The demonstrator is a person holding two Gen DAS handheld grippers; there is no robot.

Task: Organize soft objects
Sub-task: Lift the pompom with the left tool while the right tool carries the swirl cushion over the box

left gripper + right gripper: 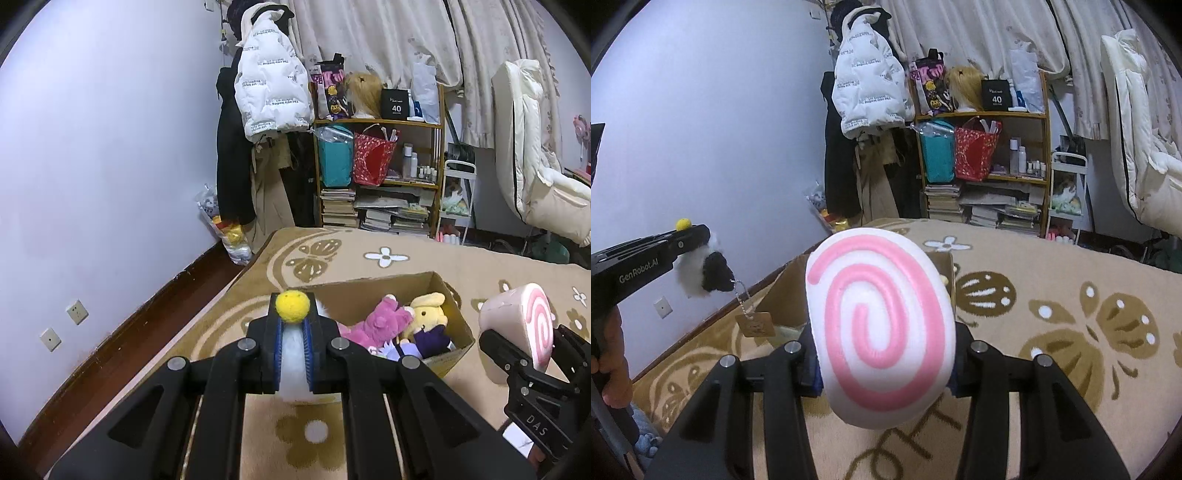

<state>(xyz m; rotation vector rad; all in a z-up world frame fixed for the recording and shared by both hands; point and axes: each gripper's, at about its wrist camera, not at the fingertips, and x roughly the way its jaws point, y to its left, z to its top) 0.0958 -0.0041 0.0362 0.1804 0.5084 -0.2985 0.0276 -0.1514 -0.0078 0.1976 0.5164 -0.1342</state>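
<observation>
Closest to me, my left gripper (294,325) has its jaws pressed together on a small fluffy white toy (293,369) with a yellow pompom (292,304) sitting right at the fingertips. From the right wrist view that toy (701,273) hangs off the left gripper (701,236) with a black patch, a ball chain and a tan tag (755,324) dangling free below it. A hand (609,362) grips the left handle at the frame's edge, mostly cut off.

My right gripper (886,354) pinches a pink-spiral plush roll (879,332) between half-spread jaws; the roll fills the middle of that view and hides both fingertips and most of what lies behind it. In the left view the same roll (517,325) is held up off the bed, right of the box.

Just beyond sits an open cardboard box (461,332) on the tan patterned bedspread (406,258), holding a pink plush (373,321) and a yellow plush (428,314); its near-left corner is behind my left fingers. To the right of the box the bedspread lies bare.

The bed's left edge runs near the pale wall (110,147), leaving a narrow strip of dark floor. Farther off, a crowded shelf (380,166) and a hanging white jacket (273,81) stand past the foot of the bed, before curtains.
</observation>
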